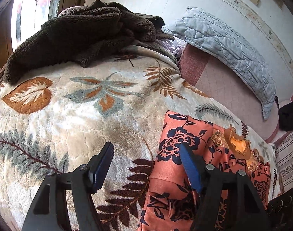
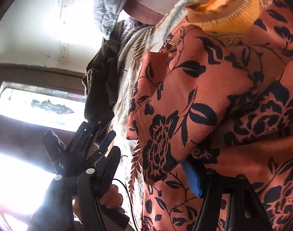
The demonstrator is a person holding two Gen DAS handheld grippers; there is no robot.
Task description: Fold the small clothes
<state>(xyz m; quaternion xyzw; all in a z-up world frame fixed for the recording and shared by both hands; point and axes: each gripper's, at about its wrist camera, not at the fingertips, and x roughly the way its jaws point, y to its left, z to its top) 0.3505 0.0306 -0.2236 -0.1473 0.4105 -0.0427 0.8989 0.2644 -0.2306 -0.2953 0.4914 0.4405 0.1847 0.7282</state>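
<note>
One orange floral garment (image 1: pixel 177 154) — lower right of the left wrist view, lying on a leaf-print blanket (image 1: pixel 79 115) over the bed. One brown fleece (image 1: pixel 79 34), upper left; one quilted grey pillow (image 1: pixel 229 52), upper right. Left claw (image 1: pixel 146 165): wide, holding nothing. Right claw (image 2: pixel 156 171): spread wide — one finger (image 2: pixel 192 179) against the garment.

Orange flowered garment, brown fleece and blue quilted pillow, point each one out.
Orange flowered garment (image 1: pixel 173 165), left wrist view, folded sleeve.
Brown fleece (image 1: pixel 83 34), left wrist view, middle of the heap.
Blue quilted pillow (image 1: pixel 229 50), left wrist view, quilted face.
</note>
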